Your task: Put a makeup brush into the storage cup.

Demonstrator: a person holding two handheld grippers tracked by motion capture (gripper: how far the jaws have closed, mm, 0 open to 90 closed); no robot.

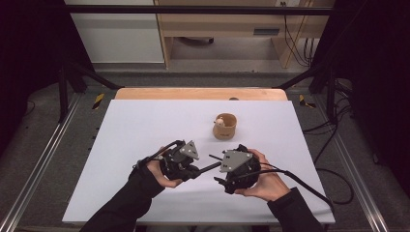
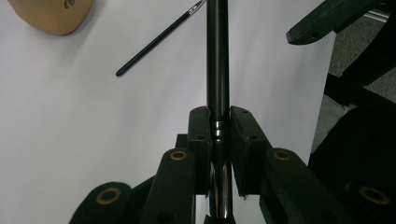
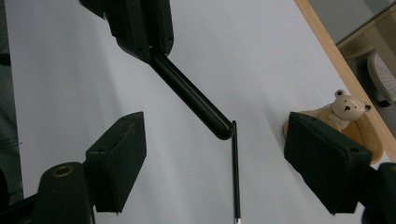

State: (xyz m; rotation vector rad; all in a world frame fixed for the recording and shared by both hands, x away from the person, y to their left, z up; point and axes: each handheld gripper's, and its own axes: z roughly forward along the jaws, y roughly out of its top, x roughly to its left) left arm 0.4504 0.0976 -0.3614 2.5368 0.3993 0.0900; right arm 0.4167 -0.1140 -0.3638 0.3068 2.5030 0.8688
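Your left gripper (image 2: 218, 126) is clamped on a thick black pen barrel (image 2: 217, 56), the pads pressing it from both sides just past a ringed joint in the barrel, with a shinier stretch of it running back between the jaws toward your hand. The barrel juts straight out ahead of the left jaws; in the right gripper view (image 3: 191, 95) it comes down from those jaws at a slant and ends in a rounded tip between your right gripper's (image 3: 215, 163) two pads. Those right jaws stand wide apart and grip nothing. Lying flat on the white table (image 1: 145, 125), a thin black rod (image 3: 235, 172) runs from just beside the barrel's tip back toward your right gripper; from the left gripper it sits ahead and to the left of the barrel (image 2: 159, 41), with a small silver band near its far end. Beyond the right gripper's right pad stands a tan wooden holder (image 3: 359, 135) with a little bear figure (image 3: 348, 106) on it; in the high view the holder (image 1: 225, 126) sits past both grippers, well apart from the left gripper (image 1: 186, 162) and near the right gripper (image 1: 227, 169).
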